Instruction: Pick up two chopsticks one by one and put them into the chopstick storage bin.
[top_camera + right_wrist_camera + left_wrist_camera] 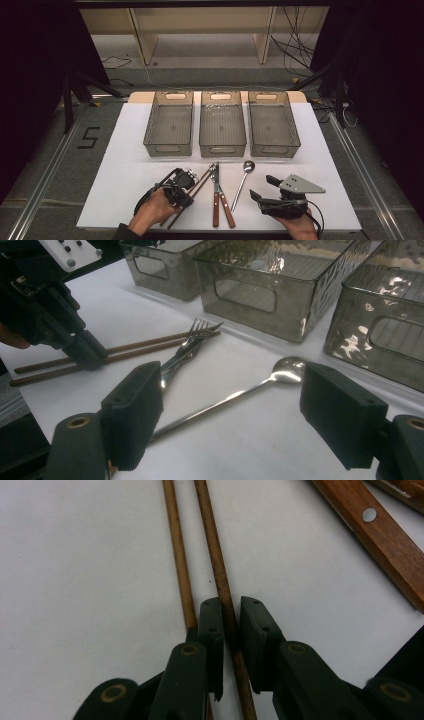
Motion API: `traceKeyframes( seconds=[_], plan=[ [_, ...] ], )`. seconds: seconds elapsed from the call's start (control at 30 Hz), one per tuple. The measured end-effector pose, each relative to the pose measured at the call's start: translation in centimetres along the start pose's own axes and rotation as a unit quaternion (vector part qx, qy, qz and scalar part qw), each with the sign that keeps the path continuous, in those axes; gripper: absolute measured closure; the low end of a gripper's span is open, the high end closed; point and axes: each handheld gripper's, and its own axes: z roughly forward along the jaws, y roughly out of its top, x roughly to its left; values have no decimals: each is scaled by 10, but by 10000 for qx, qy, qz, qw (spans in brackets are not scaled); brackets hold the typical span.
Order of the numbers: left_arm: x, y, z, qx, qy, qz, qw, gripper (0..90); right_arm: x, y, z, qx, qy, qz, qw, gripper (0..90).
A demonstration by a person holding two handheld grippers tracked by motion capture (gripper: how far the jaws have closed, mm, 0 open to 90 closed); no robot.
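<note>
A white table [125,165] sits centre on a grey floor [50,145] in a dim room. At twelve o'clock stands a pale wooden shelf frame [200,30], with black cables [295,45] trailing at one o'clock. A black numeral five [89,137] marks the floor at nine o'clock.

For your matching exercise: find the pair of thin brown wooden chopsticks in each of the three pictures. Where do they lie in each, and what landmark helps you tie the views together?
High view: the pair of thin brown wooden chopsticks lies slanted, lower centre-left, beneath the left gripper.
Left gripper view: they run up from bottom centre, one stick between the jaws.
Right gripper view: they lie at left, middle height.
Shared landmark: the brown wooden-handled fork beside them.
</note>
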Motion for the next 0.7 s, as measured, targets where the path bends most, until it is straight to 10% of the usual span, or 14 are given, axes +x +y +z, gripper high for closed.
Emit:
traceKeyframes(
  seconds=[0.7],
  plan=[
    [15,-5,-3,-182,241,-194,9994,844,0,0,1,-10,52,0,10000,260]
  ],
)
